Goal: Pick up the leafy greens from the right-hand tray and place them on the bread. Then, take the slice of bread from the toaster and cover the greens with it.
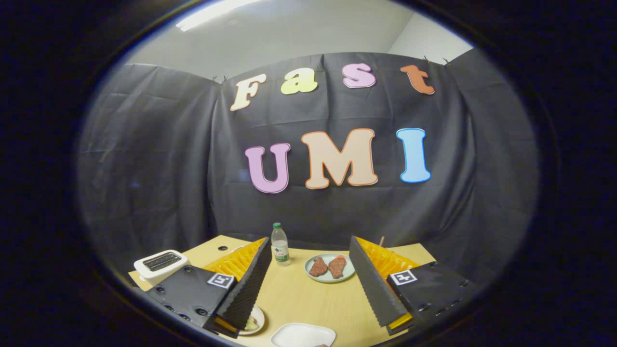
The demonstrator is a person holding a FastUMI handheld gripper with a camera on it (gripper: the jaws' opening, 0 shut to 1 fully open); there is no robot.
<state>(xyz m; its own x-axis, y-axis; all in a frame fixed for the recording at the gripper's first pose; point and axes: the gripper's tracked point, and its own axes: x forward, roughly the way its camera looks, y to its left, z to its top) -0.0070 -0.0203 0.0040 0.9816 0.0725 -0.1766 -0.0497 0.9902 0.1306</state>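
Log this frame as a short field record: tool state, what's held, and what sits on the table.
tool: fingers spread wide open, nothing between them
table: light wood
toaster: white, beyond the left finger
water bottle: upright, far side, between the fingers
plate of meat: two pieces, beside the bottle
white tray: nearest, between the fingertips
small plate: partly under the left finger

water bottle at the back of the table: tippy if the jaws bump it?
Probably. The bottle is tall and narrow and stands upright on the table, so a push near its green cap would likely topple it. It looks like clear thin plastic, so probably light and slightly squashy. Round, so it may roll once down. The gripper is open, well short of it.
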